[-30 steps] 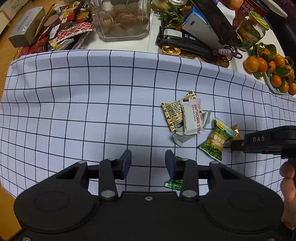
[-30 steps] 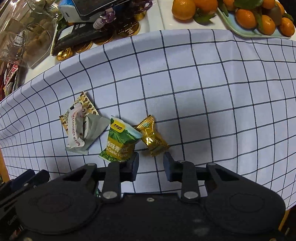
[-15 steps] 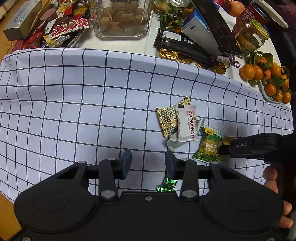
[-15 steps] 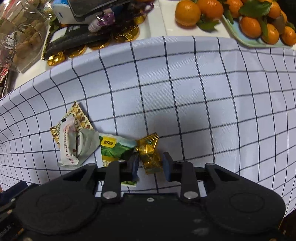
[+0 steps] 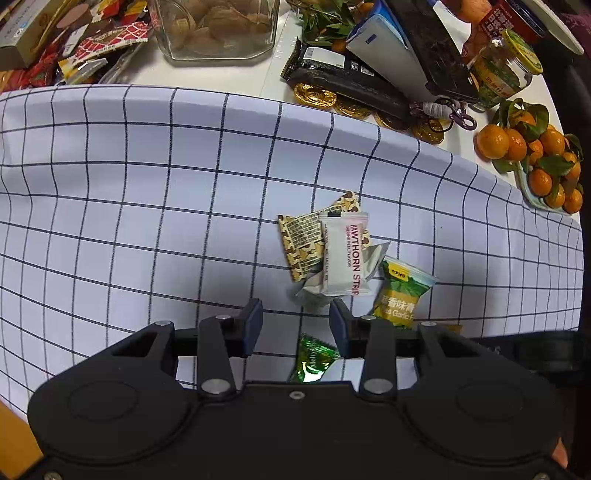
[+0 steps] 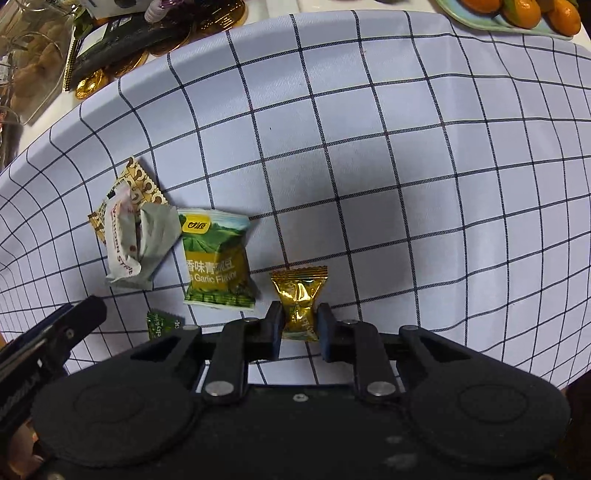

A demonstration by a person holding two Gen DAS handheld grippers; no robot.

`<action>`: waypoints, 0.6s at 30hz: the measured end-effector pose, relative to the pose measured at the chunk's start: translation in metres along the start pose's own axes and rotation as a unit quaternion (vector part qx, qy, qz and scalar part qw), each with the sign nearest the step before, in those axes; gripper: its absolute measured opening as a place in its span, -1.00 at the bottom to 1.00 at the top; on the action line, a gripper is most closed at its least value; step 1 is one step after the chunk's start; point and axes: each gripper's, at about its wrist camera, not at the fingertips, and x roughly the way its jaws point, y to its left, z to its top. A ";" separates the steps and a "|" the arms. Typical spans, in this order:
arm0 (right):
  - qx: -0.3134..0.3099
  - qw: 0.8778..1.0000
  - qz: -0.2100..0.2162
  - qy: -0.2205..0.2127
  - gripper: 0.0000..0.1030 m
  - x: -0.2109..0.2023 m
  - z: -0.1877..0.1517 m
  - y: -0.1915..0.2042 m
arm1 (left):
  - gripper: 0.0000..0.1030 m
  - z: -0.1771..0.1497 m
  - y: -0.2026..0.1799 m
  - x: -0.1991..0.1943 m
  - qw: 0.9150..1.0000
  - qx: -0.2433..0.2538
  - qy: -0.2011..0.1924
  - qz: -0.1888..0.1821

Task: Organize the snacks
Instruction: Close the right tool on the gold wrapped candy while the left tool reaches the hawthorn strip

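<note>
Right gripper [image 6: 300,325] has just been closing and is now pinching the gold candy [image 6: 299,299] by its lower half, near the cloth's [image 6: 369,166] near edge. Looks light and crinkly, foil slippery; body grip is holding better than the twisted ends. Pea pack [image 6: 216,258] is sitting just left, apart. Left gripper [image 5: 295,325] is hanging wide open and empty over the green candy [image 5: 314,360].

Home table: checked cloth [image 5: 147,206], tangerines [image 5: 532,162], biscuit jar [image 5: 218,26].
</note>
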 end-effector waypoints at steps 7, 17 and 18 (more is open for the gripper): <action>0.012 0.999 0.037 0.034 -0.61 -0.006 -0.004 -0.001 | -0.07 0.003 -0.001 -0.002 0.999 -0.019 -0.042 0.014; 0.026 0.998 0.041 0.045 -0.60 -0.015 -0.004 -0.009 | -0.07 0.001 -0.016 -0.004 0.997 0.001 -0.076 0.019; 0.026 0.998 0.037 0.047 -0.60 -0.014 -0.004 -0.006 | -0.07 0.001 -0.018 -0.003 0.997 0.003 -0.077 0.022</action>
